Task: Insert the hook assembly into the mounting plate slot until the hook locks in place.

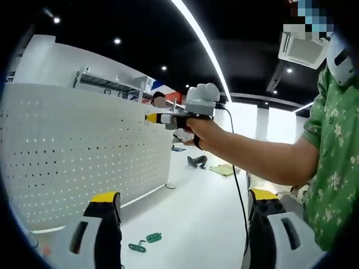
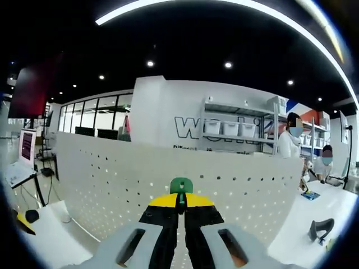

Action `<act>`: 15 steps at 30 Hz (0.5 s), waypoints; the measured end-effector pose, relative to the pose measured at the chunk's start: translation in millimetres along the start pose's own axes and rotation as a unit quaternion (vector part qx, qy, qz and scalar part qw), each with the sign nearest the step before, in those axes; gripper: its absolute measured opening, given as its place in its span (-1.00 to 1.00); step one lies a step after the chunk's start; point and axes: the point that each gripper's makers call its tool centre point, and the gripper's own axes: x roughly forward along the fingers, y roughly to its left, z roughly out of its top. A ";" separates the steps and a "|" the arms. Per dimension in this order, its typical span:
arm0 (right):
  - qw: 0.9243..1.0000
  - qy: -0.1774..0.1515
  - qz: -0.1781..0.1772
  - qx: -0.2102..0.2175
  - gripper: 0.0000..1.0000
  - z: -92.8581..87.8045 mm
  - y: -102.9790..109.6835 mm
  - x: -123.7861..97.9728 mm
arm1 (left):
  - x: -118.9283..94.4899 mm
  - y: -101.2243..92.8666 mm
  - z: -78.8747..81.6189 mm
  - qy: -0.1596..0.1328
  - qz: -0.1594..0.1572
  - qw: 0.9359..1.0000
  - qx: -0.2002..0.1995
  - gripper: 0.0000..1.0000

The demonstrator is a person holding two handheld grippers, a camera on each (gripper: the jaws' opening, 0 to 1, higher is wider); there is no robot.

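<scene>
The white perforated mounting plate [image 1: 84, 151] stands upright on the table, and in the right gripper view the mounting plate [image 2: 112, 179] spans the scene ahead. My right gripper [image 2: 180, 199] is shut on a green hook [image 2: 181, 185], whose rounded end pokes out above the yellow tips. In the left gripper view a hand holds the right gripper [image 1: 150, 118] with its tips near the plate's upper right edge. My left gripper [image 1: 184, 196] is open and holds nothing. Two more green hooks [image 1: 145, 242] lie on the table between its jaws.
The white table [image 1: 196, 213] runs past the plate. A person's arm in a green shirt [image 1: 331, 168] and a black cable [image 1: 240, 185] cross the right side. A black object [image 2: 321, 228] lies on the table. A laptop [image 2: 25, 148] sits at left. Shelving [image 2: 241, 129] and people stand behind.
</scene>
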 end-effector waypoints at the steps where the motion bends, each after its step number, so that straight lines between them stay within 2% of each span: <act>1: 1.000 -0.001 -0.001 0.000 -0.97 0.9 -1.2 1.6 | 0.1 0.5 -0.3 0.001 0.000 1.000 0.000 0.92; 15: 1.000 -0.001 -0.014 -0.009 -0.97 3.7 -14.2 14.5 | -2.6 6.9 -3.8 0.001 0.007 1.000 -0.006 0.90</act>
